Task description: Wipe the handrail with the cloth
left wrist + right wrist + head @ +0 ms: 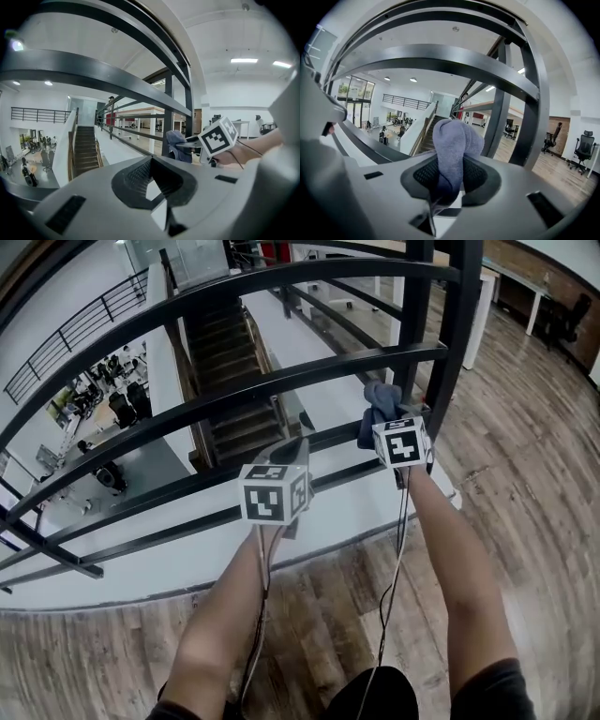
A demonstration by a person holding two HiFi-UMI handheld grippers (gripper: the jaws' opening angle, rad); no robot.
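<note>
Right tool point(449, 185): clamped on grey-blue cloth point(452, 140), by the black handrail point(281, 382). Left tool point(152, 187): jaws together, empty.

Cloth point(378, 404) grey-blue; handrail point(281, 282) black; floor point(525, 456) brown woodgrain.

A dark staircase point(230, 381) ran down through the upper middle of the head view, with a bunch of people point(112, 395) hanging around on the lower level at upper left. A wood-plank floor point(525, 474) filled the right and bottom. Black office chairs point(570, 317) sat in the upper right corner.
</note>
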